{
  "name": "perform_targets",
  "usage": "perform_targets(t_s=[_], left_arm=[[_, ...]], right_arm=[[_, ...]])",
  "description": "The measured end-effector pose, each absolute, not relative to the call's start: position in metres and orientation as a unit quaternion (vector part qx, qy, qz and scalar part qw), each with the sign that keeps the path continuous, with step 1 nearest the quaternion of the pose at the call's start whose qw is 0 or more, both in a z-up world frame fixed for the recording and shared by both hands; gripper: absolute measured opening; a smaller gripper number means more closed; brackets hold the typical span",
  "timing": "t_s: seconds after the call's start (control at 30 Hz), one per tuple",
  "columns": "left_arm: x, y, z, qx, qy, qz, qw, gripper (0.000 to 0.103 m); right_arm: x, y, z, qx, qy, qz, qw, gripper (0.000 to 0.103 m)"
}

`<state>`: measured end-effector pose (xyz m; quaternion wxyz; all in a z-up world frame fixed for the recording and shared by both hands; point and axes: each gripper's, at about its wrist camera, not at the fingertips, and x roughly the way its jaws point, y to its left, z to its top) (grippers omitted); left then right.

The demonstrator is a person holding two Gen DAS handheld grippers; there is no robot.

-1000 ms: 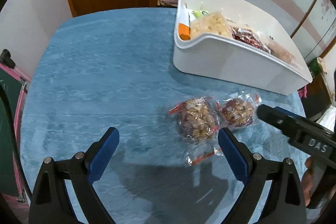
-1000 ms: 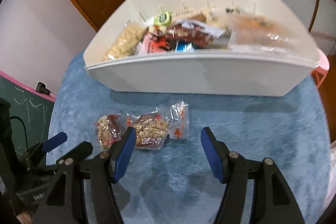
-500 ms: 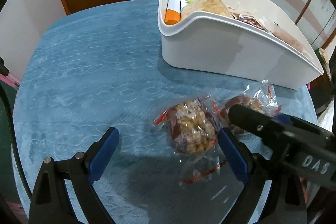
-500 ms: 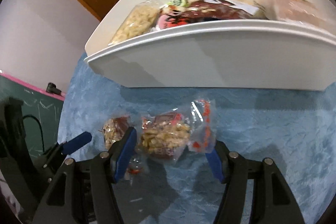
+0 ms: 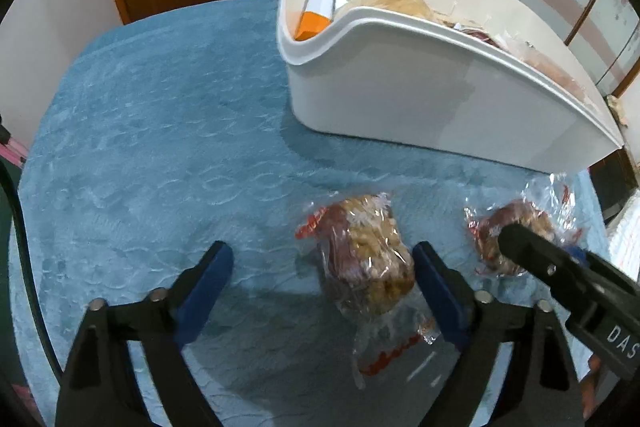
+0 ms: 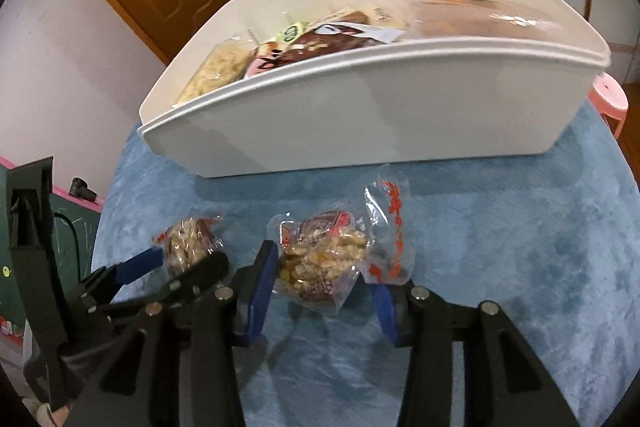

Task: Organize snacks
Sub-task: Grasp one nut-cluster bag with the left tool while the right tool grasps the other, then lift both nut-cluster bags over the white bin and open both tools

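A blue cloth [image 5: 140,147] covers the table, and a white bin [image 5: 432,99] stands at its far side, already holding several snack packs, among them an orange-and-white carton [image 5: 316,13] at one end and a pale bag of puffed pieces [image 6: 218,75] near it. Two clear packets of nuts lie on the cloth in front of the bin, close to each other but apart. The left gripper [image 5: 322,279] is spread wide with its jaws closing; the left packet [image 5: 366,255] sits between the blue pads, just beside the right-hand pad [image 5: 438,291] and well clear of the other one, so nothing is pinched there yet. The packet's loose clear end with red print [image 5: 394,351] trails toward the camera. The right gripper [image 6: 326,277] is narrowed around the right packet [image 6: 324,261], which fills the gap between its pads; the left pad [image 6: 262,279] touches the wrapper, while the right pad [image 6: 384,303] is partly hidden under the packet's clear flap [image 6: 390,227], so a firm pinch cannot be confirmed. In the right wrist view the left gripper's fingers reach around the left packet [image 6: 188,245].
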<state>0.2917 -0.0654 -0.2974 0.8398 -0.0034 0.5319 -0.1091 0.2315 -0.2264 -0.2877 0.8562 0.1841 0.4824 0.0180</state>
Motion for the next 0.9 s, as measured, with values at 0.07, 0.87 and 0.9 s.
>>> perform_targets(t_s=[0.07, 0.87, 0.9], left_arm=[[0.287, -0.068, -0.295, -0.004, 0.526, -0.120, 0.842, 0.067], [0.254, -0.057, -0.238, 0.014, 0.493, -0.167, 0.854, 0.043], [0.251, -0.057, -0.229, 0.019, 0.486, -0.169, 0.857, 0.043]], right_arm=[[0.229, -0.228, -0.288, 0.182, 0.480, 0.014, 0.858, 0.045], [0.192, -0.205, -0.243, 0.144, 0.437, 0.004, 0.888, 0.045], [0.189, -0.204, -0.237, 0.141, 0.430, 0.005, 0.892, 0.045]])
